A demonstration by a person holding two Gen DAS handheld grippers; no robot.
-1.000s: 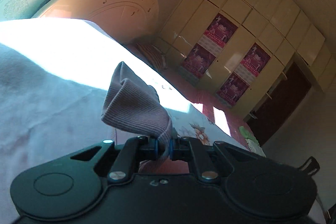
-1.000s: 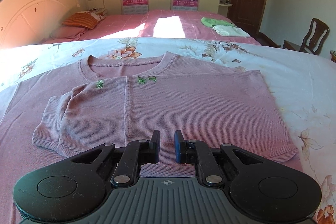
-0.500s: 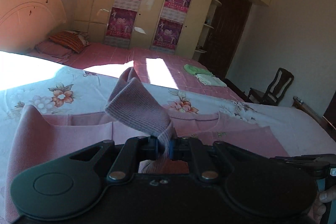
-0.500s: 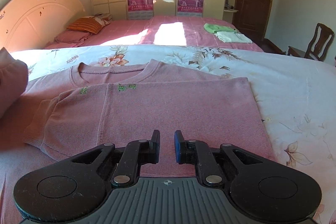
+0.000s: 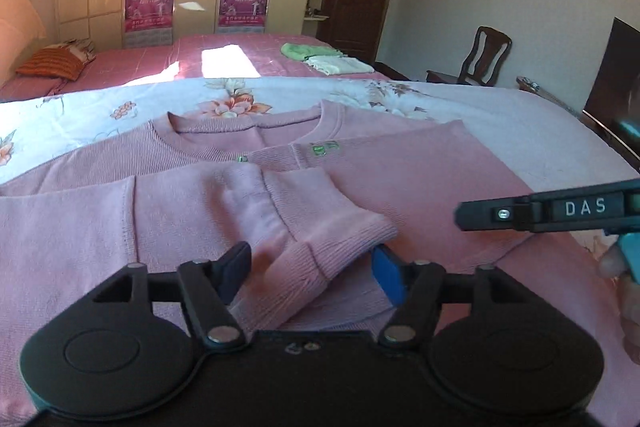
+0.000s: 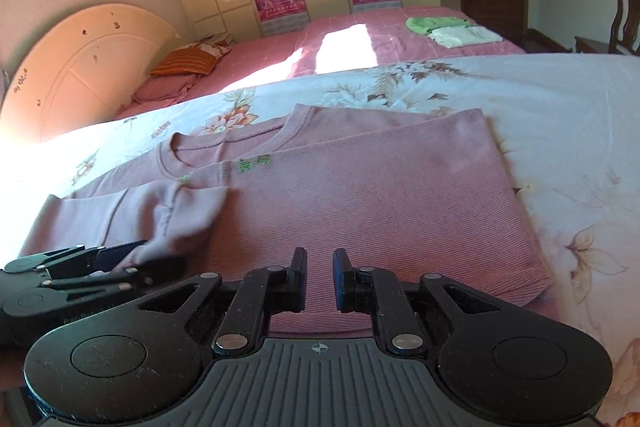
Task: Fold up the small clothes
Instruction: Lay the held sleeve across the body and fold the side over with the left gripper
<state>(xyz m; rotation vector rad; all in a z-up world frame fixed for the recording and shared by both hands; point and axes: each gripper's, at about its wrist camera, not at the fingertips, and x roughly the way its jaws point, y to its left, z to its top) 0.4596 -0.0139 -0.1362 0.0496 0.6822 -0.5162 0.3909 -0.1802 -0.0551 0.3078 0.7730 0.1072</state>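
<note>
We see a pink ribbed sweater (image 5: 400, 179) lying flat on the bed, neckline toward the far edge, green marks below the collar. Its right side is folded over the body; the left sleeve (image 5: 280, 219) lies across the front, ribbed cuff (image 5: 340, 247) near the near edge.

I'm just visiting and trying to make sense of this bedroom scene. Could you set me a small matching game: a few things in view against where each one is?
Things:
1. sleeve cuff
2. green cloth
3. striped pillow
4. wooden chair

Places:
A. near the headboard
B. between the left claw's open fingers
C. by the wall beside the dark door
D. on the far pink bed, next to a white cloth

Pairs: 1-B, 2-D, 3-A, 4-C
</note>
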